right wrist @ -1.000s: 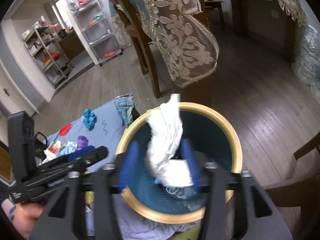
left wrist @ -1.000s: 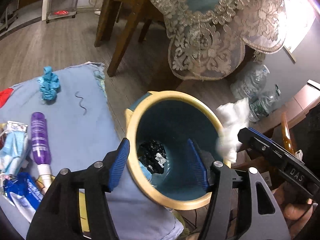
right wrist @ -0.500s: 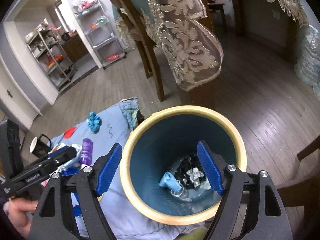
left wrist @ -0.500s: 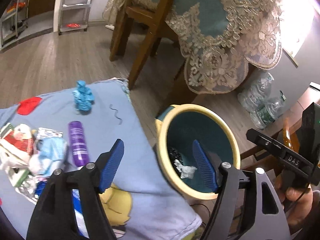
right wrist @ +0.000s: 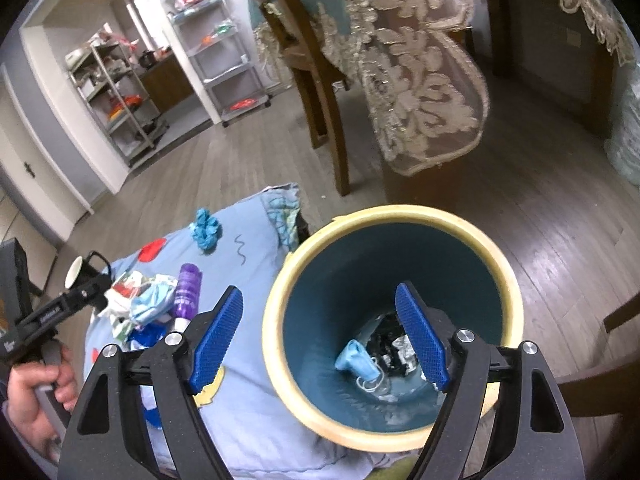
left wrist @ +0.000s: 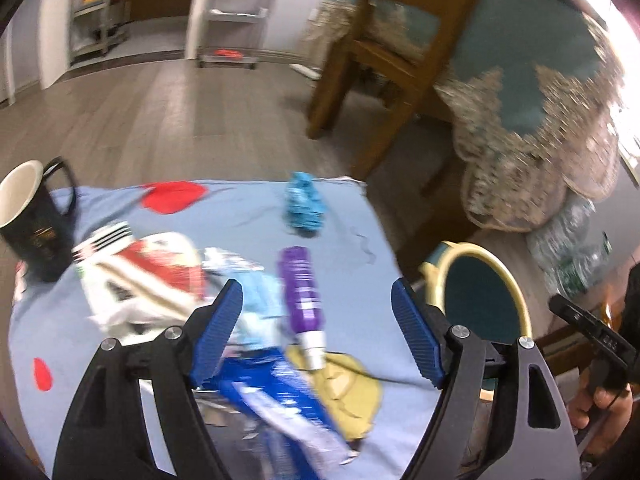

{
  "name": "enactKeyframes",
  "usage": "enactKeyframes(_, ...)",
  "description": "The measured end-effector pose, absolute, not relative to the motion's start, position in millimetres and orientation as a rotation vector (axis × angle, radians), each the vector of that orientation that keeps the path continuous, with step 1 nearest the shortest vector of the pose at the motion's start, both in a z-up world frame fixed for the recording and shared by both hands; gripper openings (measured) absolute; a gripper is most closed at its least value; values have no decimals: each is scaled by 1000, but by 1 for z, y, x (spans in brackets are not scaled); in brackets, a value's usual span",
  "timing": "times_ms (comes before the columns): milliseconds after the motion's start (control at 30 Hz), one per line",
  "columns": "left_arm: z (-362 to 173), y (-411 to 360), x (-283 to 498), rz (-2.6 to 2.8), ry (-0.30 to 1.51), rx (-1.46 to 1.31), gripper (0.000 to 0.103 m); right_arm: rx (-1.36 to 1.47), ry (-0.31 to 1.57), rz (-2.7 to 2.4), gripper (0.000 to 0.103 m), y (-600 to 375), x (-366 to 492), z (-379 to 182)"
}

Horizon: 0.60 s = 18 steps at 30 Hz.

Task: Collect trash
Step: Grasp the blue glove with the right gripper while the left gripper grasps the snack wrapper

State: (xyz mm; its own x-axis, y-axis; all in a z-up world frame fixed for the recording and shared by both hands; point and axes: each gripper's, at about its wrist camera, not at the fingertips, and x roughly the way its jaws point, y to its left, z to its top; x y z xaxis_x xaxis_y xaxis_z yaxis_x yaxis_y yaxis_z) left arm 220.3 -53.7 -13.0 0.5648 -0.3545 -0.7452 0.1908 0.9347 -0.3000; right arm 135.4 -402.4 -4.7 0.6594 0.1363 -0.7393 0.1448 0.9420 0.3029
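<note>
Trash bin (right wrist: 390,426) beside the desk (left wrist: 352,280) already holds a blue mask (right wrist: 354,362) and dark scraps; mask, wrappers and blue packet (left wrist: 280,396) pile still on desk, so task partly done. Left gripper (left wrist: 316,332) over pile, fingers spread, empty; right gripper (right wrist: 318,338) over bin, fingers spread, empty

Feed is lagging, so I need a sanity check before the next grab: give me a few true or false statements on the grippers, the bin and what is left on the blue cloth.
1. The right gripper is open and holds nothing. True.
2. The left gripper is shut on the purple bottle. False: it is open, and the bottle lies on the blue cloth.
3. The bin is empty. False: a blue face mask and dark scraps lie at the bottom.
4. A black mug stands on the cloth. True.
5. The bin stands beside the cloth's edge. True.
</note>
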Motion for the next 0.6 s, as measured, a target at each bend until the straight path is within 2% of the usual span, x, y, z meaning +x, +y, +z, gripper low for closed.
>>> enactKeyframes(333, -27, 33, 225, -169, 918, -325, 75, 261, 886, 106, 79, -350, 159, -14)
enactKeyframes(600, -56, 77, 238, -106, 963, -548, 74, 180, 900, 200, 79, -296, 215, -24)
